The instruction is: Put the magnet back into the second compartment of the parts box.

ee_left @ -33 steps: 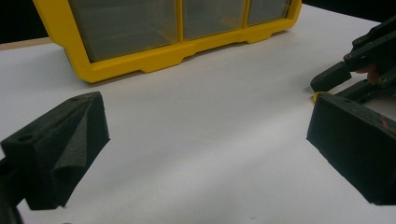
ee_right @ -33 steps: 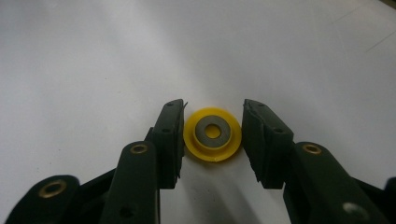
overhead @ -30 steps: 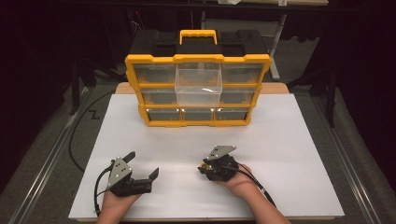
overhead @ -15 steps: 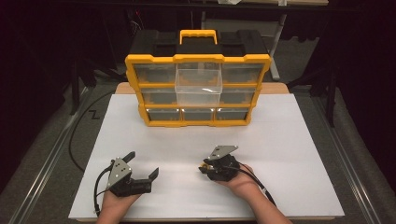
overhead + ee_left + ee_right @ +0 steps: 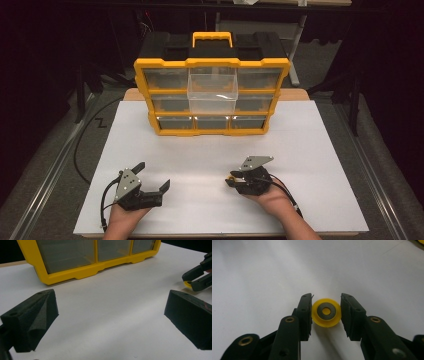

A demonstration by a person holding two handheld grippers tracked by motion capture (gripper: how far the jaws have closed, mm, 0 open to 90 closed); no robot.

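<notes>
White table top (image 5: 320,150) w/ lots of bare room around us, dark beyond its edges. Yellow organizer (image 5: 212,82) stands at the far side, well apart, one clear drawer (image 5: 212,90) sticking out. Our right gripper (image 5: 231,181) is clamped on a yellow wheel (image 5: 326,312); left gripper (image 5: 152,175) jaws apart, nothing between.

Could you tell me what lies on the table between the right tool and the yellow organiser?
Nothing: in the high view, bare white tabletop separates the right tool from the organiser.

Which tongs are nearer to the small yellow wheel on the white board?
Right. The right tongs close around the yellow wheel, a pad on each side. The left tongs stand open well off to its side.
</notes>
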